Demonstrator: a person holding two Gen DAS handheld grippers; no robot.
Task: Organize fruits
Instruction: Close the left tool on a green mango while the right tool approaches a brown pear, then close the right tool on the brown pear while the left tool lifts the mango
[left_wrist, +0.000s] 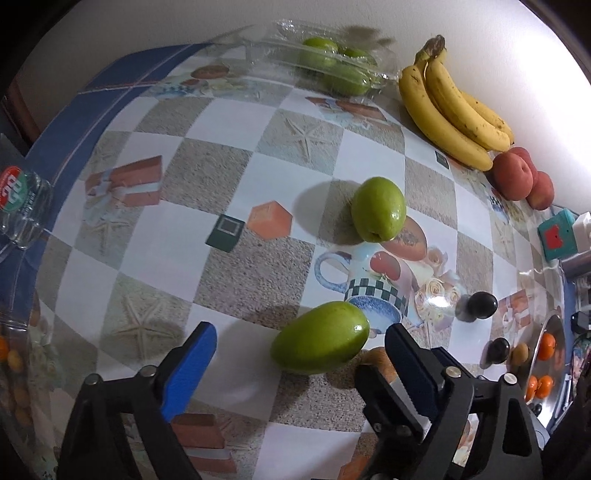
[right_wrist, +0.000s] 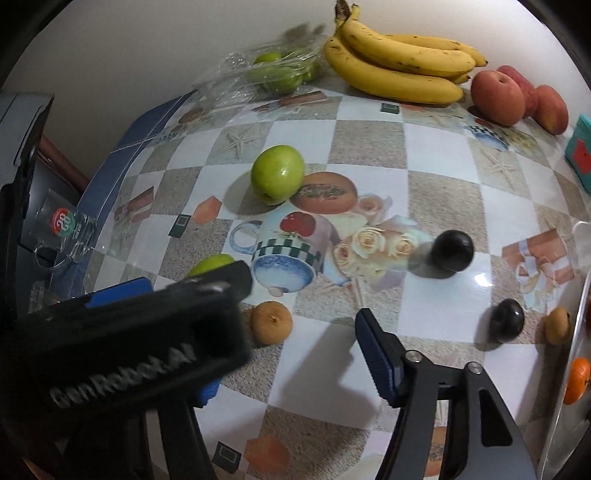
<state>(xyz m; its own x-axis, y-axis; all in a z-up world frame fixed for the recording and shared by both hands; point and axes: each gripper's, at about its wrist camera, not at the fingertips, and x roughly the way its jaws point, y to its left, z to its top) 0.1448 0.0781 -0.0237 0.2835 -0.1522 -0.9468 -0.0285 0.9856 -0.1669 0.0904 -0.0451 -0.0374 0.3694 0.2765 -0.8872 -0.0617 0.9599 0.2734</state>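
Note:
A long green fruit (left_wrist: 319, 338) lies on the patterned tablecloth between the blue pads of my left gripper (left_wrist: 301, 328). The jaws stand wide and neither pad touches it. A small brown fruit (right_wrist: 271, 321) sits just right of it, in the gap of my right gripper (right_wrist: 291, 332), also open and apart from the fruit. In the right wrist view the left gripper's body hides most of the right gripper's left finger. A second green fruit (left_wrist: 378, 208) lies farther back. Bananas (left_wrist: 454, 107) and peaches (left_wrist: 517, 177) line the wall.
A clear plastic box (left_wrist: 332, 66) of green fruits stands at the back. Two dark plums (right_wrist: 452, 251) (right_wrist: 506, 319) and another brown fruit (right_wrist: 557, 325) lie right. A metal tray (left_wrist: 557, 325) with oranges is at the right edge, a glass (left_wrist: 22, 206) at the left, a teal box (left_wrist: 557, 236) by the wall.

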